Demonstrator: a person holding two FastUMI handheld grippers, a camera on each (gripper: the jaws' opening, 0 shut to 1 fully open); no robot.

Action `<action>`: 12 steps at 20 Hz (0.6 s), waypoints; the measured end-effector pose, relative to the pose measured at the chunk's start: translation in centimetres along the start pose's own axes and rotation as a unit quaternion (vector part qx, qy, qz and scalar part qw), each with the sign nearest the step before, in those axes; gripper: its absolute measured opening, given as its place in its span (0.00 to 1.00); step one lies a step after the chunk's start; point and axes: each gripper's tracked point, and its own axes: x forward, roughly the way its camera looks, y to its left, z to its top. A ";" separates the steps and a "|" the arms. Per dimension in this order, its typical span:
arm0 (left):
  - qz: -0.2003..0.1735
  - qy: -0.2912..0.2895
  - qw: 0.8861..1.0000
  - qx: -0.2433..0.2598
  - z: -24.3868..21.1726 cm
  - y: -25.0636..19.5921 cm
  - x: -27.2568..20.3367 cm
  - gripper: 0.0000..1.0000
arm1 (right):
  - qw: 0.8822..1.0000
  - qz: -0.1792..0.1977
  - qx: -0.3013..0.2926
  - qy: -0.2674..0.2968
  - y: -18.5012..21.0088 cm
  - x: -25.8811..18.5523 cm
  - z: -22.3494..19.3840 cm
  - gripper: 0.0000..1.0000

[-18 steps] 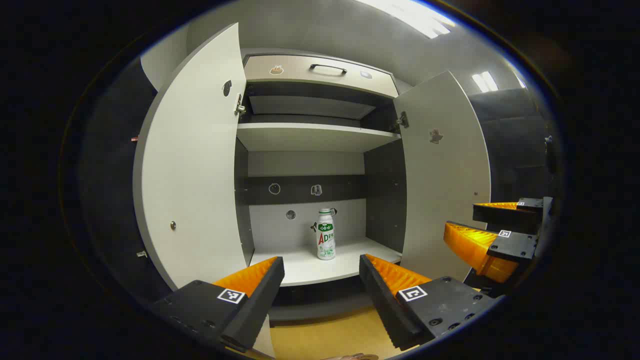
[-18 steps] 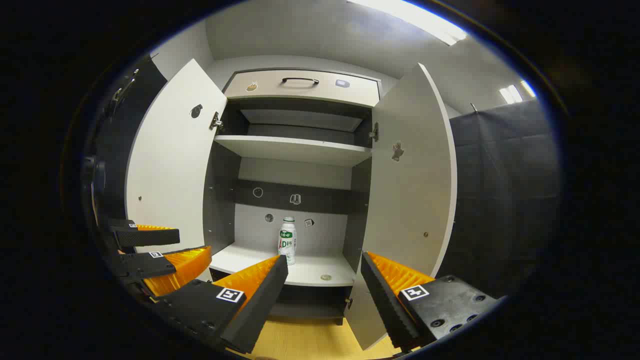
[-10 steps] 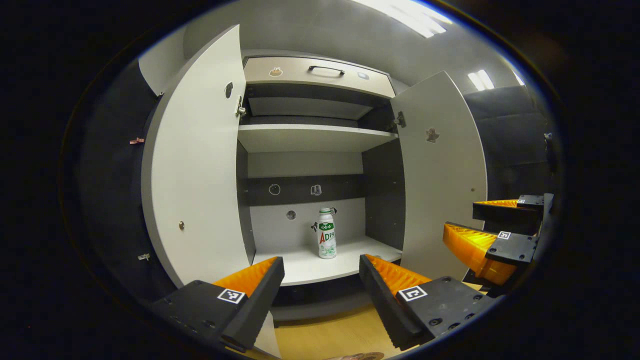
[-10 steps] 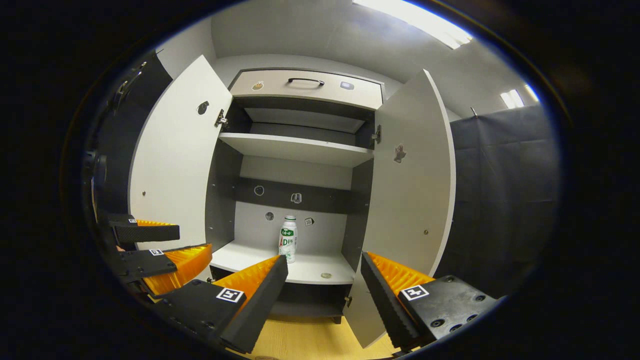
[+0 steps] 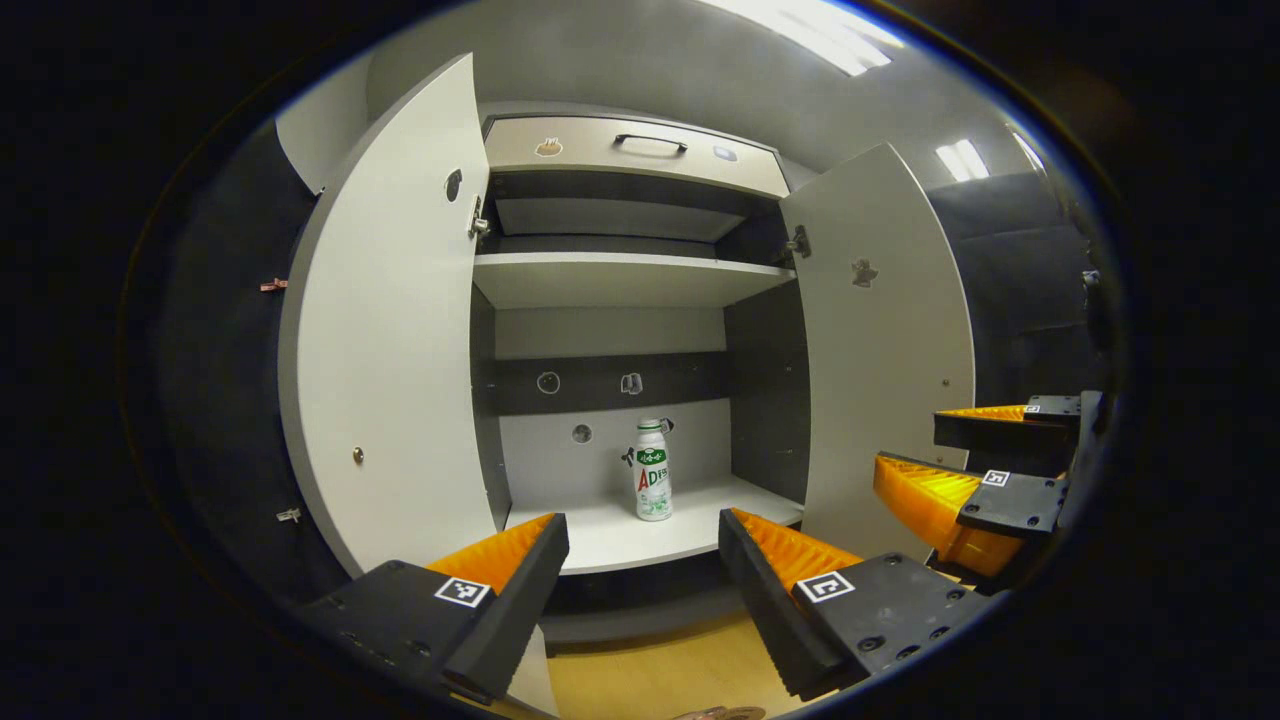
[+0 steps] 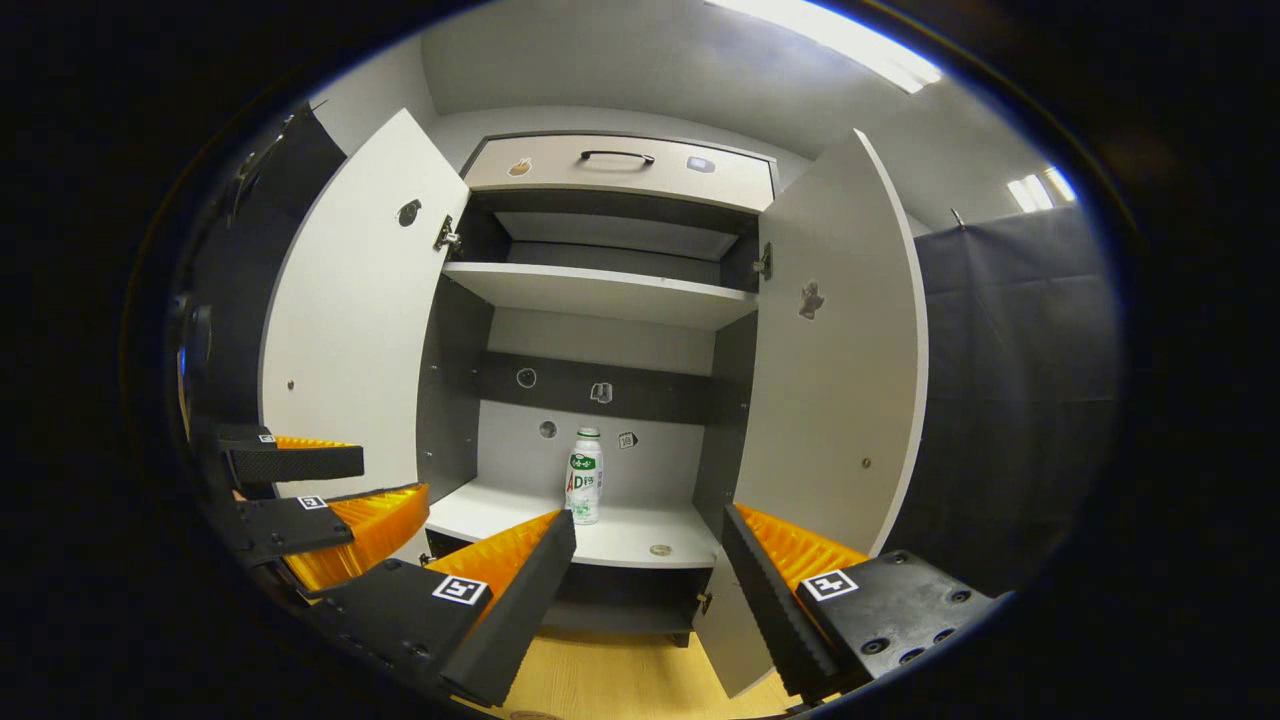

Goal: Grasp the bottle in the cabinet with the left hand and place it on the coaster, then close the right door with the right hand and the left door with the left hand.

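A white bottle (image 5: 652, 470) with a green label stands upright on the cabinet's lower shelf (image 5: 620, 535), near the back wall. It also appears in the right gripper view as the bottle (image 6: 585, 477). Both white doors stand wide open: left door (image 5: 390, 330), right door (image 5: 880, 350). My left gripper (image 5: 640, 528) is open and empty, well short of the shelf, with the bottle showing between its fingers. My right gripper (image 6: 648, 525) is open and empty too, in front of the cabinet. A brownish round edge (image 5: 720, 712), possibly the coaster, peeks in at the bottom.
Above the opening sits a drawer (image 5: 640, 150) with a black handle, and an upper shelf (image 5: 620, 275) carries nothing. A small round disc (image 6: 659, 549) lies at the lower shelf's front edge. A yellow wooden top (image 5: 660, 670) lies below the cabinet. Dark cloth walls flank both doors.
Both views have drifted only slightly. In the left gripper view the right gripper sits a little lower. The bottle and doors have not moved.
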 end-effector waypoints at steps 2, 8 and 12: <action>-0.004 0.002 1.000 -0.001 -0.2 -0.2 0.3 0.95 | 1.000 -0.003 0.000 0.001 -0.3 0.0 -0.1 0.98; -0.008 -0.004 1.000 -0.003 -0.1 -0.5 3.0 0.95 | 1.000 0.004 0.003 0.000 -0.9 0.8 -0.3 0.98; -0.003 -0.010 1.000 -0.004 -0.3 -1.2 7.3 0.95 | 0.999 0.034 0.011 0.003 -1.3 3.1 -1.0 0.98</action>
